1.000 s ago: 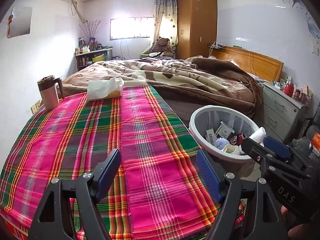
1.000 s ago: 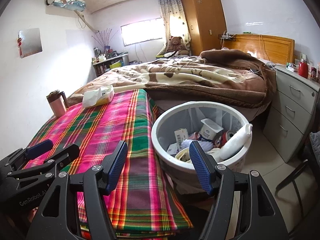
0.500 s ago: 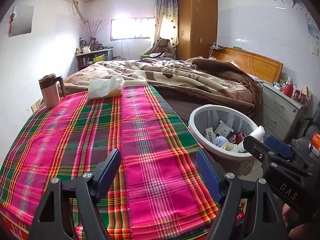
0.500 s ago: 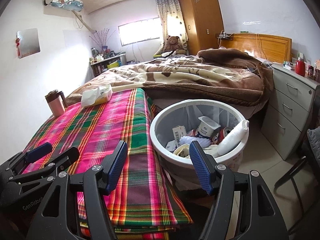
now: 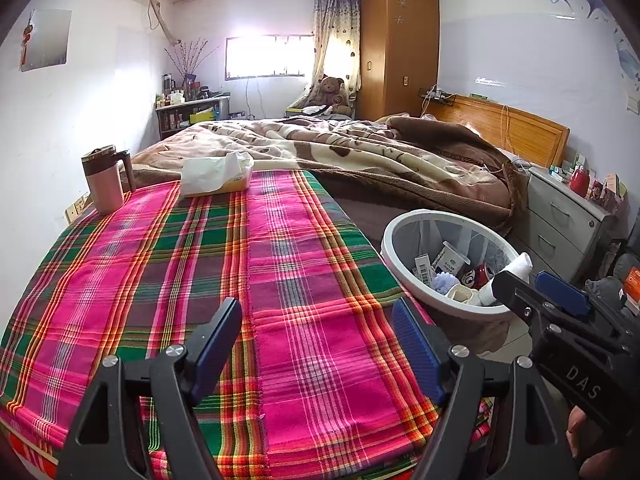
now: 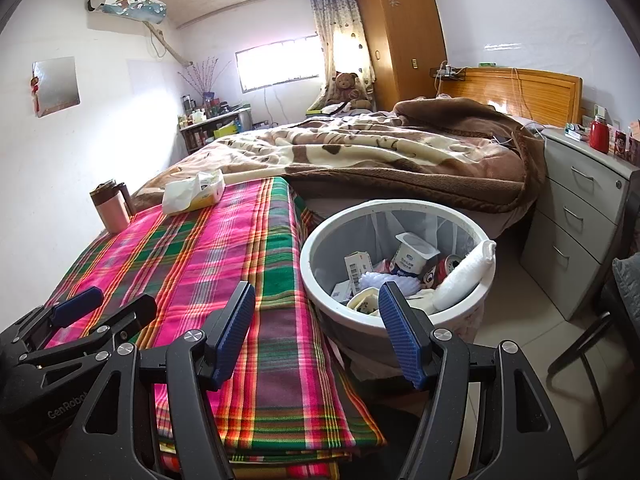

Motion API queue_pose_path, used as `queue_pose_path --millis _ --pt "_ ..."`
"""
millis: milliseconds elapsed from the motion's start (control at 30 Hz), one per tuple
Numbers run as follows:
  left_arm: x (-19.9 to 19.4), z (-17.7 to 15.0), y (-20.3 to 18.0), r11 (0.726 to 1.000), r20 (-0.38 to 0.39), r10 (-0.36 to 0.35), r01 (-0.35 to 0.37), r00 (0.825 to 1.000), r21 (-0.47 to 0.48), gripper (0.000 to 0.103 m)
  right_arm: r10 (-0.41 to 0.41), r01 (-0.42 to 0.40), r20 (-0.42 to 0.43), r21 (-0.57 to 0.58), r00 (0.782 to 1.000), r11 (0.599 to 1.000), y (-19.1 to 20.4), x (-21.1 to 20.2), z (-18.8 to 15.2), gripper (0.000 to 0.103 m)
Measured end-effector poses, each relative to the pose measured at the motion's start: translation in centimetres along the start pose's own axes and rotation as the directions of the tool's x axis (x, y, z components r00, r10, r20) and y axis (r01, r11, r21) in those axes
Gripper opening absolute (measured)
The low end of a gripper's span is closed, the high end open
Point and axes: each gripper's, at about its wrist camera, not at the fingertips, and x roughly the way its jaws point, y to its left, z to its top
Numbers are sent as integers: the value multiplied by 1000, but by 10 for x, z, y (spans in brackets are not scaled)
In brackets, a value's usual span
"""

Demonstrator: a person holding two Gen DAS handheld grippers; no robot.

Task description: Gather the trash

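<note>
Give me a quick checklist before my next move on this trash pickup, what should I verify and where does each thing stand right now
1. Left gripper empty and open: ok, nothing between the fingers.
2. Right gripper empty and open: ok.
3. Trash bin upright beside the table: ok.
4. Room left in the bin: ok, though a white roll leans over its rim.
5. Loose trash left on the plaid tablecloth: ok, none visible; only a pink mug and a tissue pack stand at the far end.
6. Trash on the floor: cannot tell, mostly out of view.
</note>
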Motion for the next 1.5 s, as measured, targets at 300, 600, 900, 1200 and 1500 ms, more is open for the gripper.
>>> queue_pose_path --millis 300,600,900,1200,1500 --pt "0 0 0 1000 0 0 0 1000 1 79 -2 2 -2 1 1000 1000 0 0 0 66" --pt "-2 1 1 1000 2 2 -2 1000 -1 79 -2 2 -2 1 1000 1000 0 0 0 66" --pt "-2 2 2 1000 3 5 -5 1000 -4 79 -1 1 -6 2 1000 1000 0 1 0 66" --pt "-2 2 2 1000 1 6 -6 1000 -4 79 -2 2 -7 2 1000 1000 0 2 0 66" --pt "-2 2 2 1000 2 6 -6 1000 -4 79 -2 2 -8 2 1000 1000 0 2 0 66"
